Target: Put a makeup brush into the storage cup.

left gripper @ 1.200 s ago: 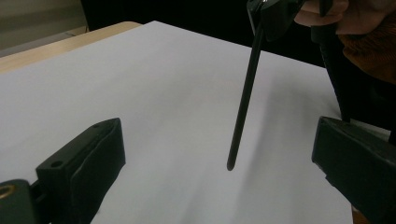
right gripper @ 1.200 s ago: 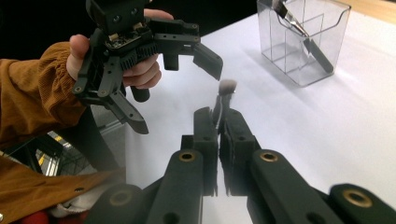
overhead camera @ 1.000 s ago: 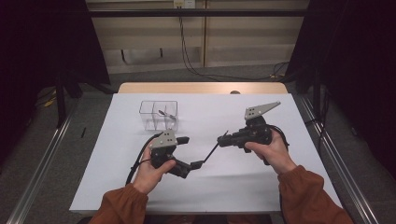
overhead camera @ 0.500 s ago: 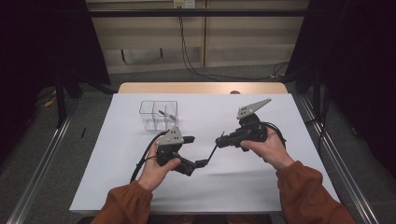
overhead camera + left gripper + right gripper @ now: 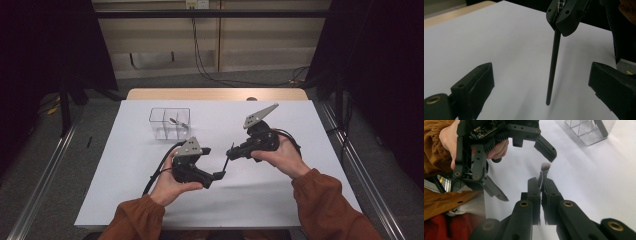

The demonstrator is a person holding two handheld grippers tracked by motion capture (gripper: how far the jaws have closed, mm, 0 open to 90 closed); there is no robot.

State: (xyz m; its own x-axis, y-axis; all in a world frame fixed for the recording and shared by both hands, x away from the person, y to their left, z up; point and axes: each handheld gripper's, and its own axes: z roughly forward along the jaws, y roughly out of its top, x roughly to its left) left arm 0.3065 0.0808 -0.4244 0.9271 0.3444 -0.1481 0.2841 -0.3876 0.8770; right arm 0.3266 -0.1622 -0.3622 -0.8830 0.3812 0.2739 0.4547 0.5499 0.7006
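The right gripper [image 5: 231, 151] pinches a thin makeup brush [image 5: 552, 67] tight, holding it out between the wide-open left gripper [image 5: 216, 163] jaws, likely to pass it

Left hand-held gripper [image 5: 541, 82] jaws wide apart over white counter [image 5: 499, 37], thin black stick [image 5: 552, 70] hanging between, clamped in right hand-held gripper [image 5: 564, 18].

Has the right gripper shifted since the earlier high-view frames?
Yes. The right gripper has drifted left, toward the clear box, and its grey plate has tilted up more steeply.
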